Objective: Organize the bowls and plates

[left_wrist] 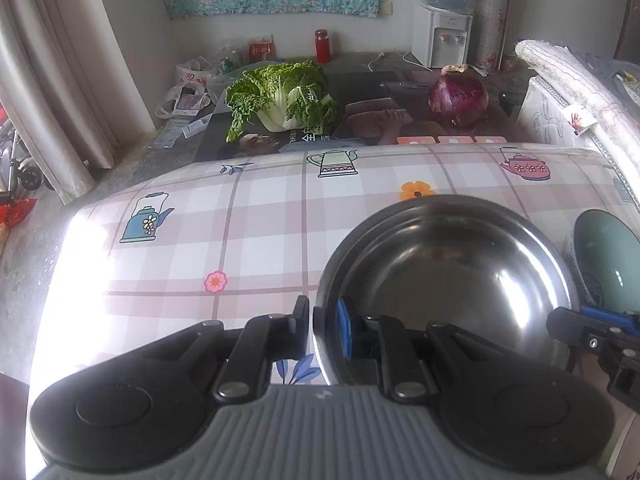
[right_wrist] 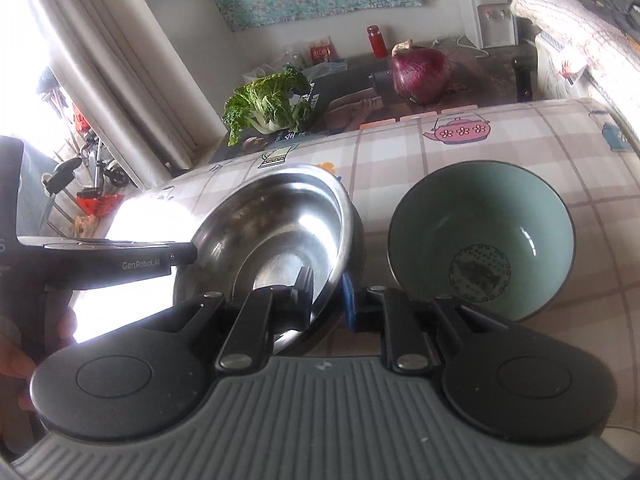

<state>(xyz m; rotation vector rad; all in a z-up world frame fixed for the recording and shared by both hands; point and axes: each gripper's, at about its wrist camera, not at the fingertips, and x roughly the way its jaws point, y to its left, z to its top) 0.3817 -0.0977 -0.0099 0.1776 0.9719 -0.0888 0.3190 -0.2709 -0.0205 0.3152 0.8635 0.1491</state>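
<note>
A steel bowl (left_wrist: 448, 276) sits on the checked tablecloth (left_wrist: 240, 240), apparently nested in a second steel bowl. My left gripper (left_wrist: 324, 332) is shut on its left rim, one finger outside, one inside. In the right wrist view my right gripper (right_wrist: 326, 296) is shut on the right rim of the same steel bowl (right_wrist: 272, 232), and the left gripper (right_wrist: 184, 256) shows at the bowl's left rim. A green ceramic bowl (right_wrist: 484, 240) stands just right of it, untouched; it also shows at the right edge of the left wrist view (left_wrist: 608, 264).
Beyond the table's far edge a cabbage (left_wrist: 280, 96) and a red onion (left_wrist: 458, 98) lie on a dark surface. A red bottle (left_wrist: 322, 46) and a water dispenser (left_wrist: 442, 36) stand at the back wall. Folded bedding (left_wrist: 572, 80) lies at the right.
</note>
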